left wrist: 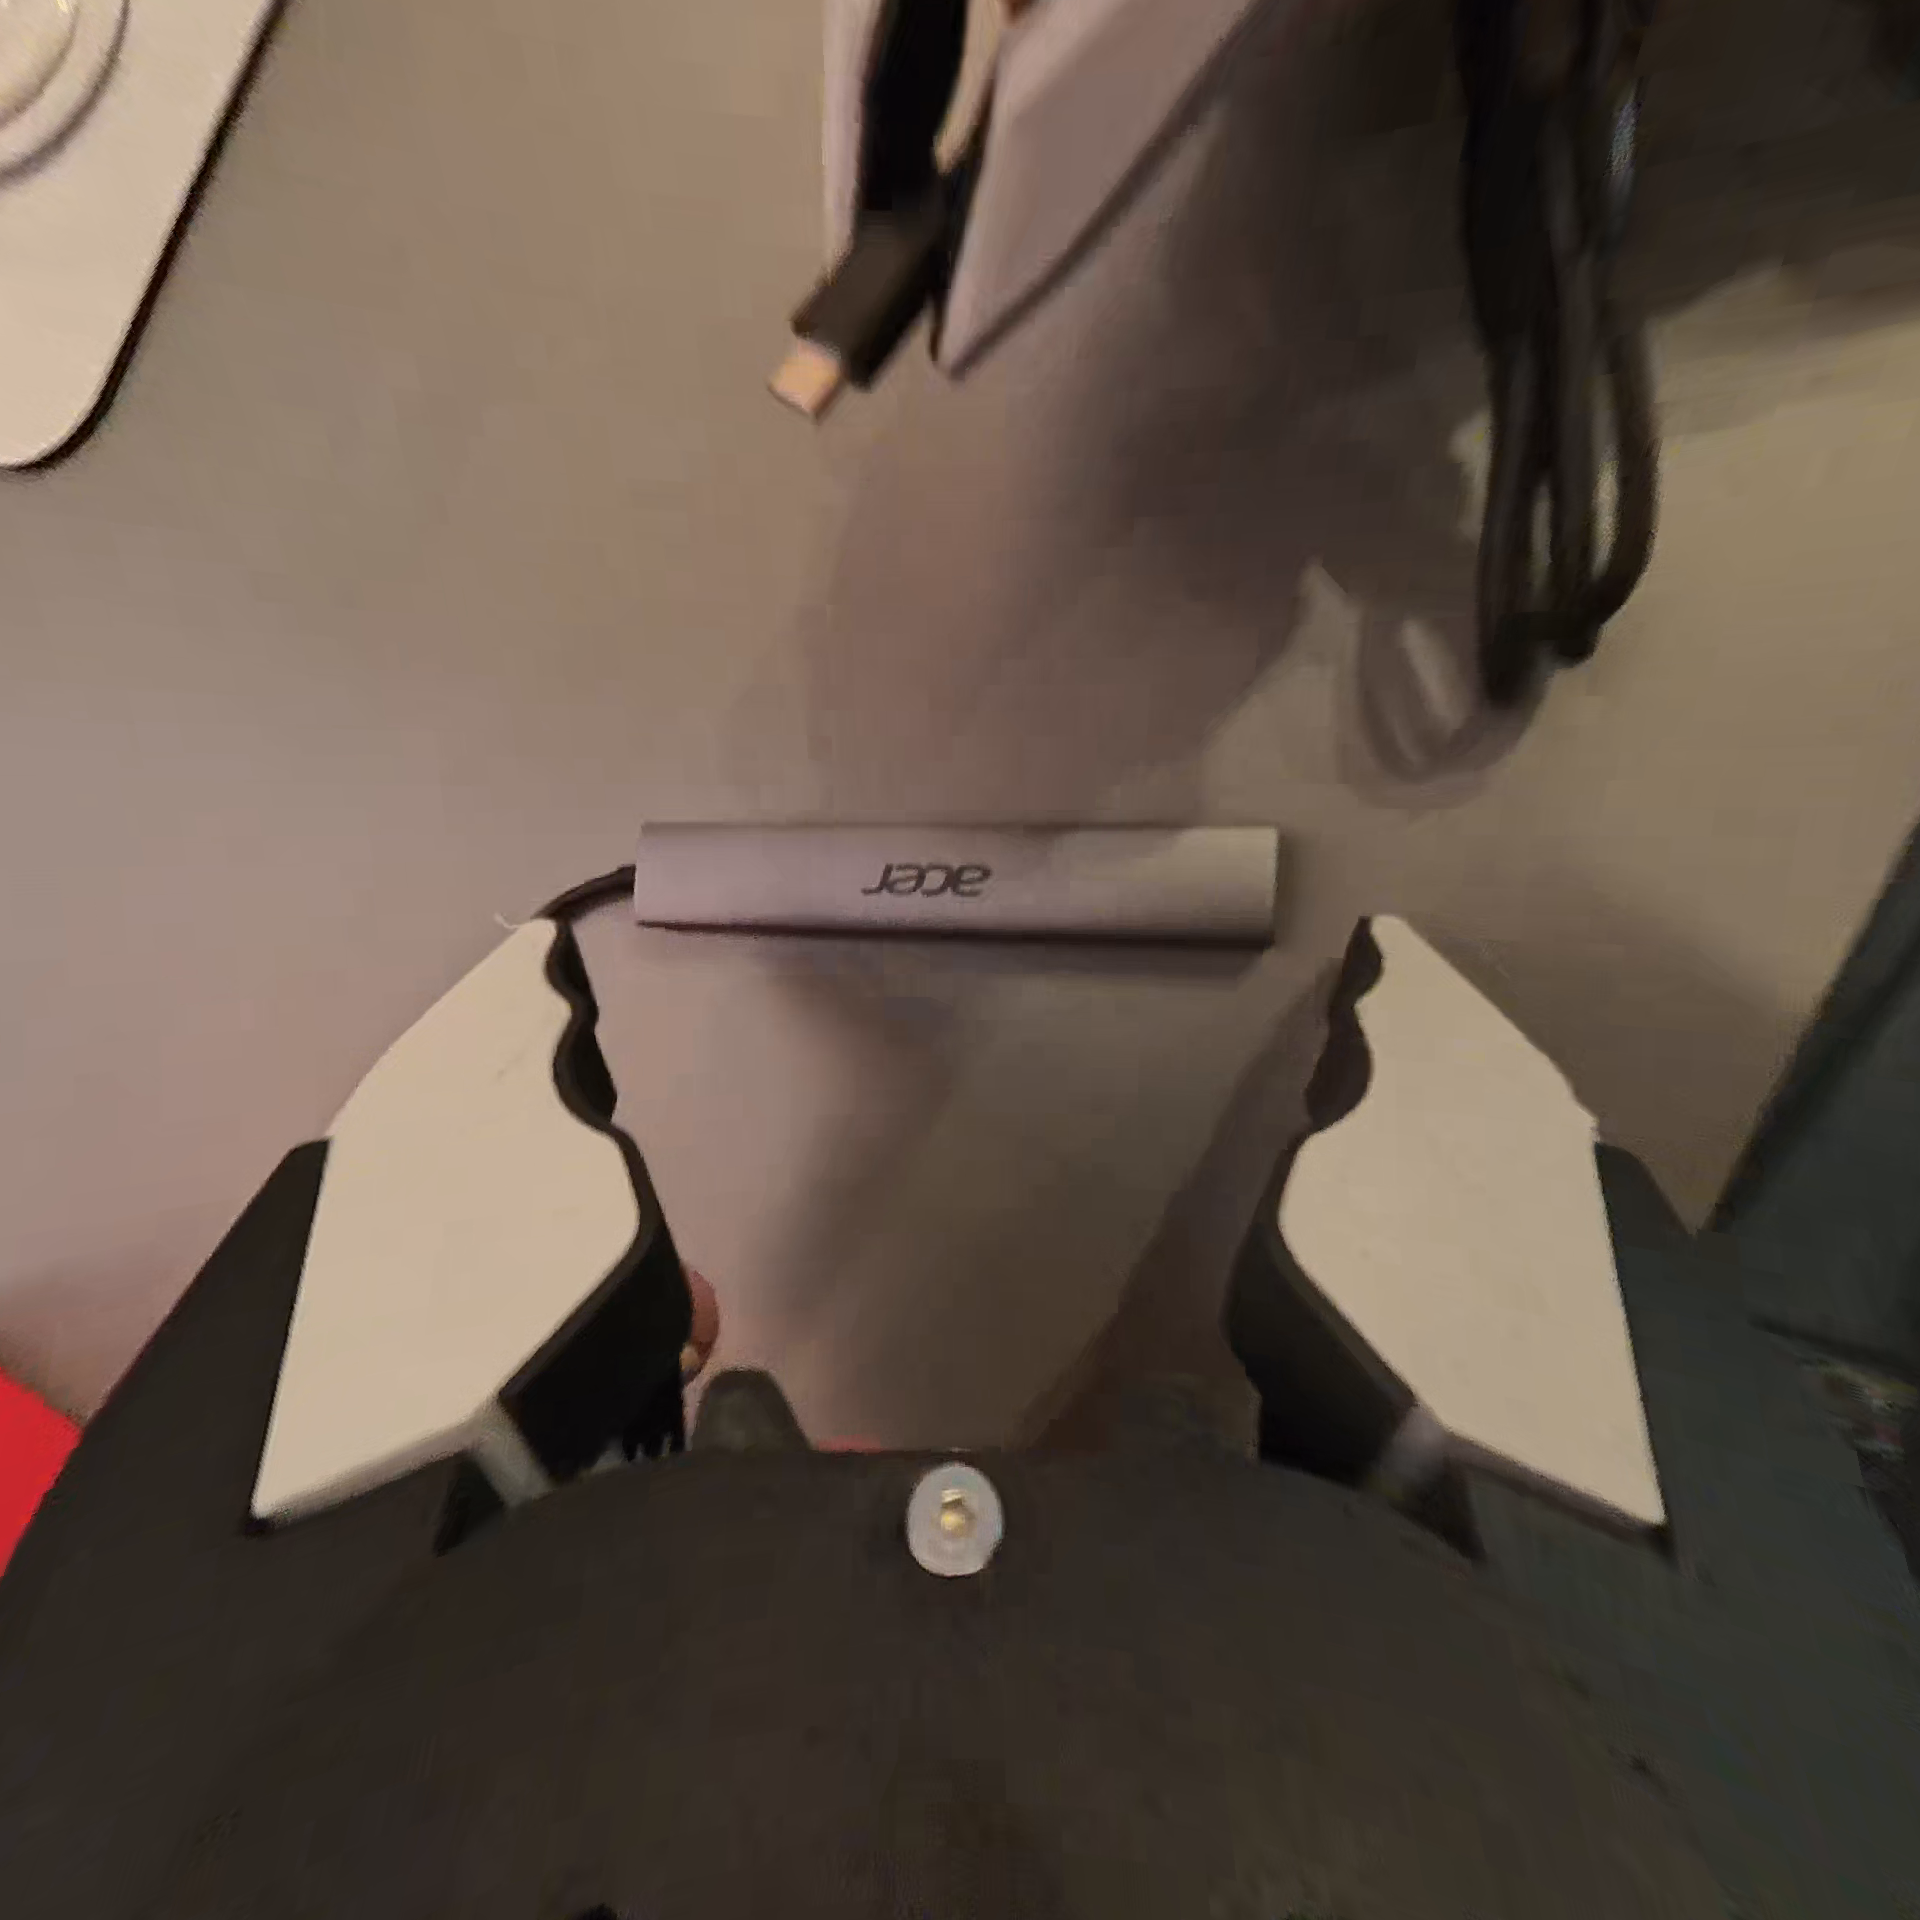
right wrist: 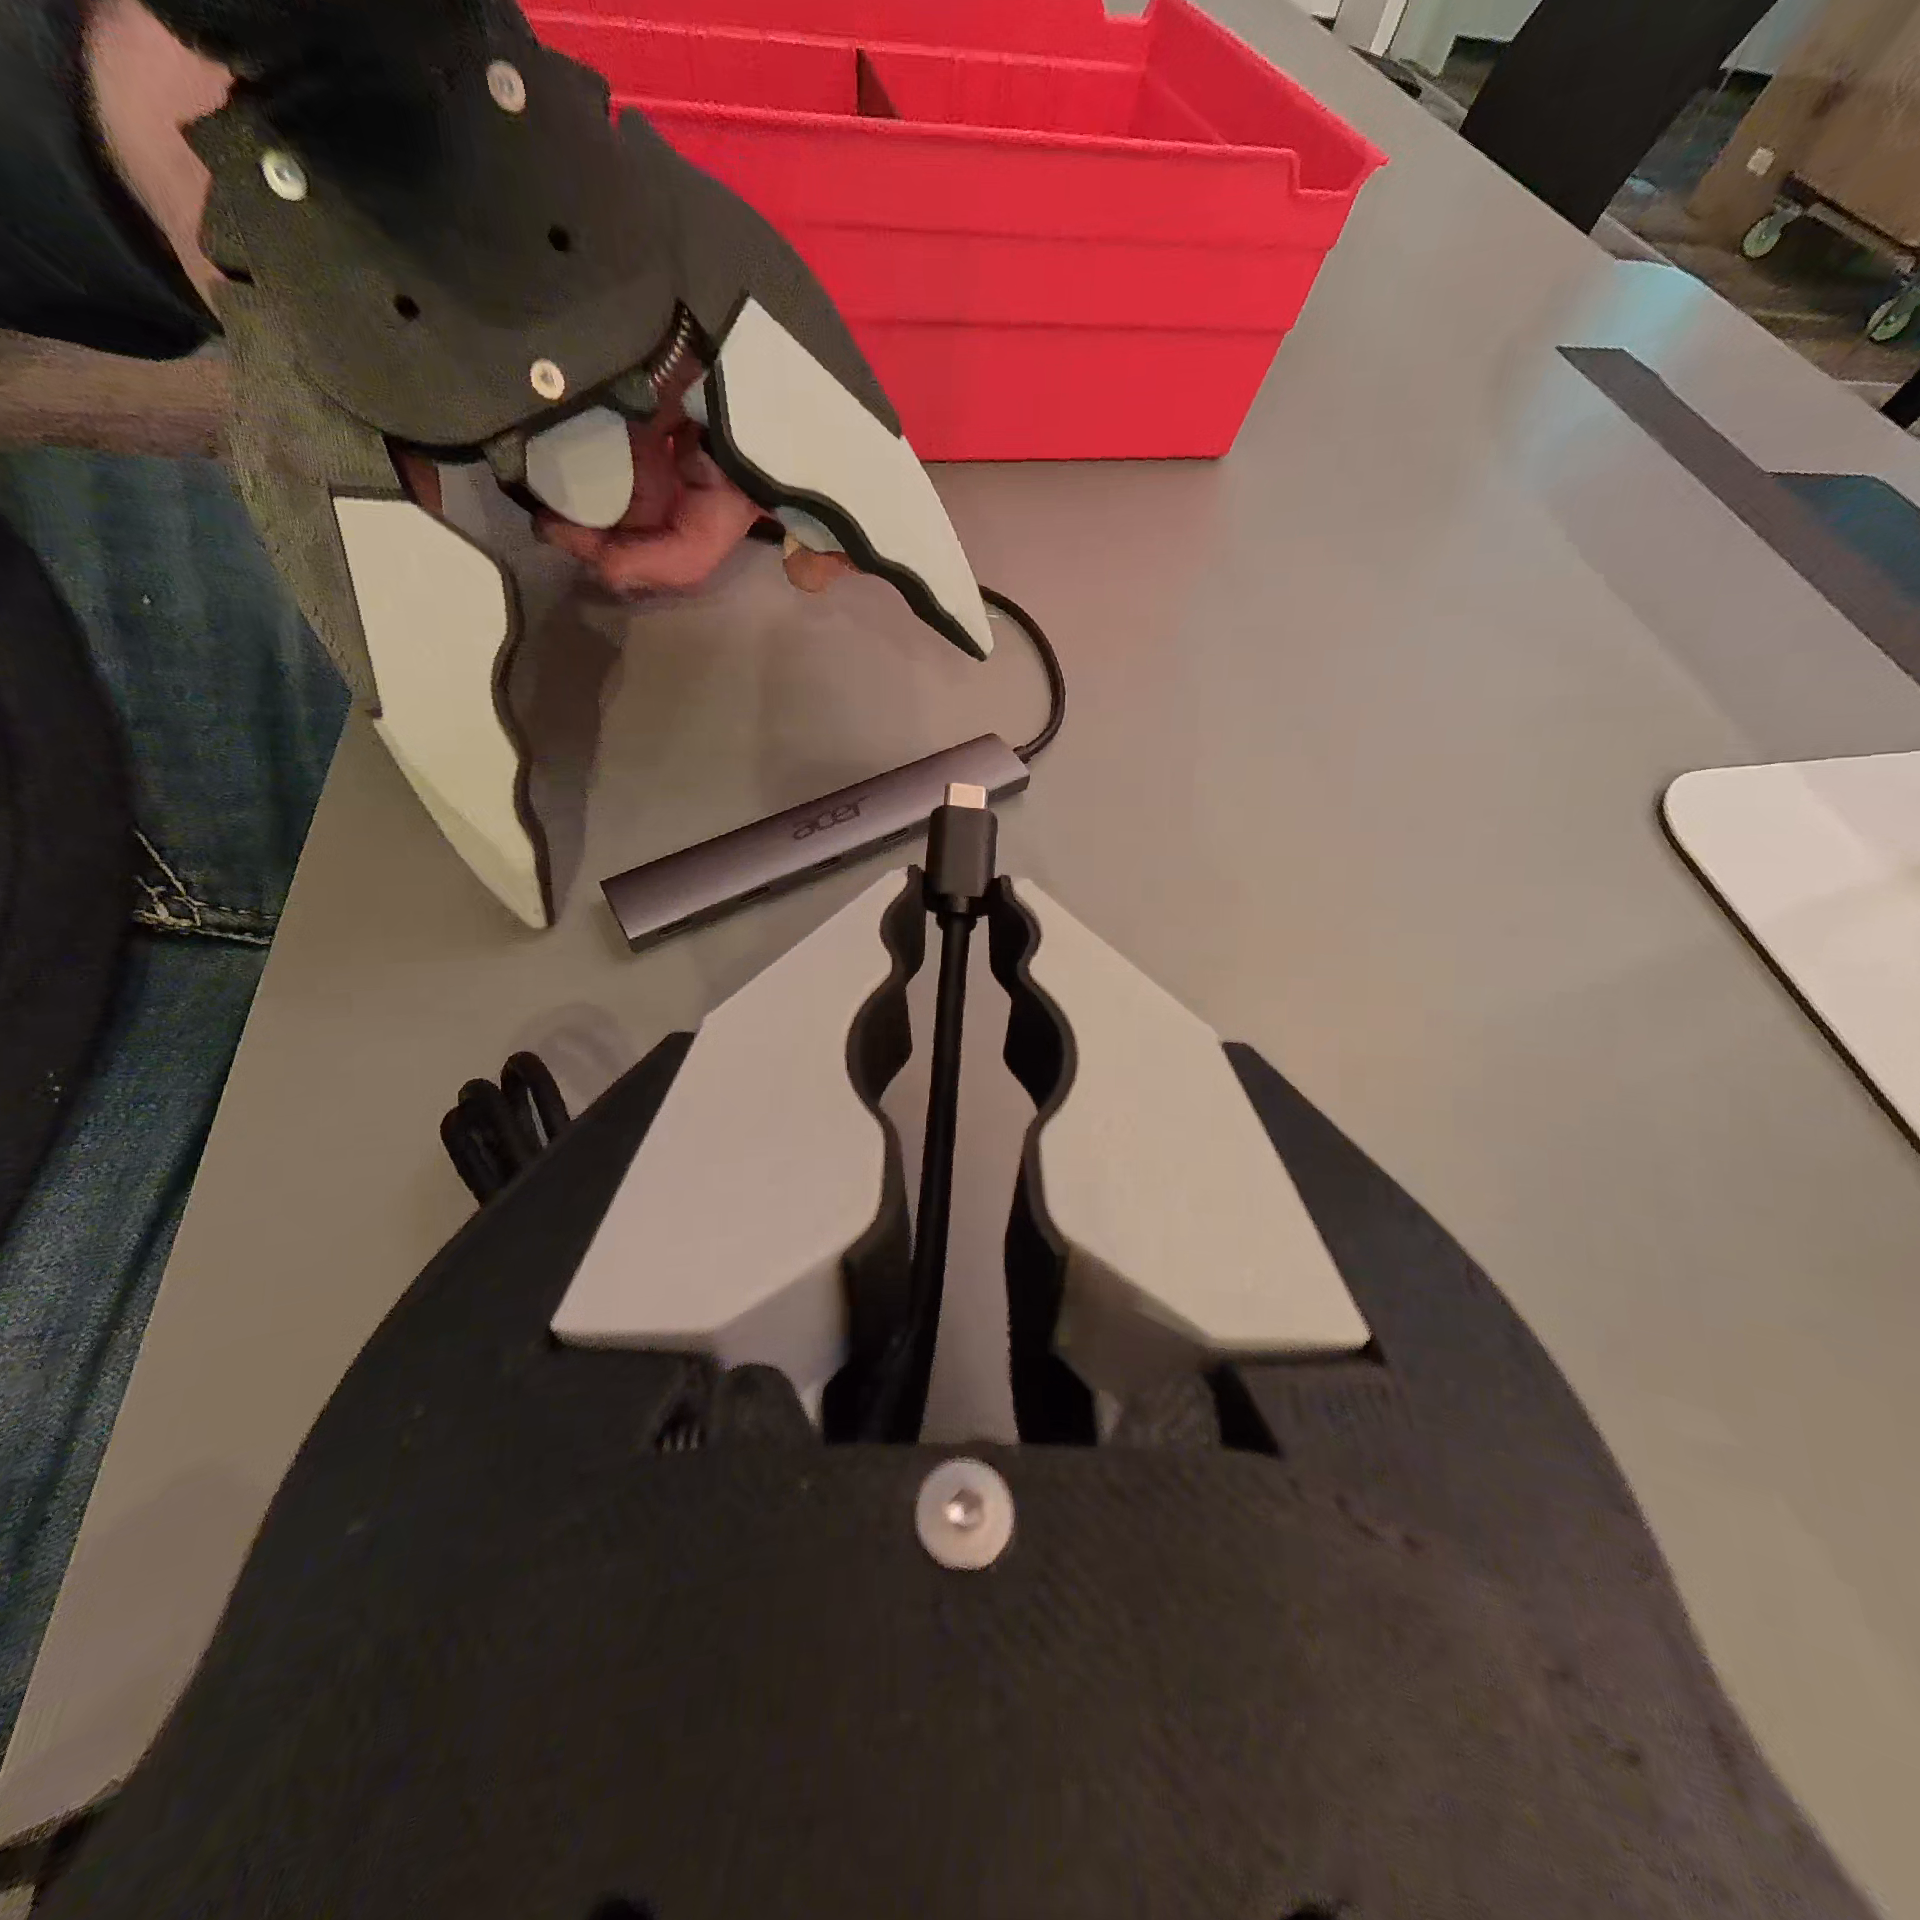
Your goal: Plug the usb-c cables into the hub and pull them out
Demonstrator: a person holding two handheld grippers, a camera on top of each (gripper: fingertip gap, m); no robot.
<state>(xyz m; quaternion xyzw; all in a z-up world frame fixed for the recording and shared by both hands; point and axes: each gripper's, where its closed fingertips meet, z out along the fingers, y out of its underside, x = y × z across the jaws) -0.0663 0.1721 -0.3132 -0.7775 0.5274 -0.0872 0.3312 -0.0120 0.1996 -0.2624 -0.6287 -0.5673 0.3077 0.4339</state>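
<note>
A slim grey hub (left wrist: pixel 956 883) lies flat on the grey table, its own black cable leaving its left end. My left gripper (left wrist: pixel 956 935) is open wide, its jaws astride the hub just above it, touching nothing. It also shows in the right wrist view (right wrist: pixel 764 790), over the hub (right wrist: pixel 821 842). My right gripper (right wrist: pixel 954 883) is shut on a black USB-C cable (right wrist: pixel 961 842). The metal plug points at the hub's port side, a short way off. In the left wrist view this plug (left wrist: pixel 805 379) hangs beyond the hub, beside a right gripper finger (left wrist: pixel 1049 208).
A red bin (right wrist: pixel 1039 260) stands behind the hub. A white pad (right wrist: pixel 1808 894) lies at the table's right, also seen in the left wrist view (left wrist: pixel 94 239). A bundle of black cables (left wrist: pixel 1548 416) hangs near the right gripper. The table edge (right wrist: pixel 260 987) and a person's jeans are left. One gripper's finger ends stand about 8 centimeters off the other's.
</note>
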